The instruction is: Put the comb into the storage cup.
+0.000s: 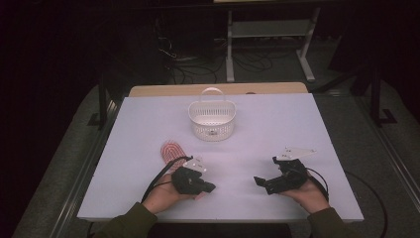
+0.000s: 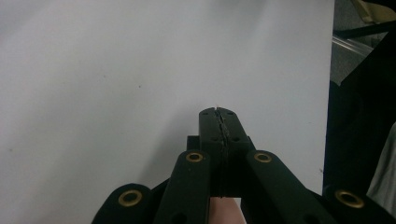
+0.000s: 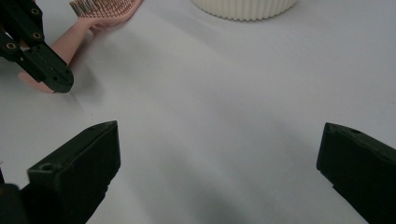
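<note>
While the left gripper [image 1: 210, 187] covers the hairbrush [image 1: 172, 150] handle, a basket [image 1: 212, 119] stands beyond.

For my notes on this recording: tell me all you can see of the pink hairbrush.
The pink hairbrush lies flat on the white table, in front of the white basket and apart from it. Its oval head faces up, with rows of fine bristles, and looks like plastic. The smooth handle runs toward the person. The left gripper sits over the handle's end, jaws shut; whether they pinch the handle cannot be told.
</note>
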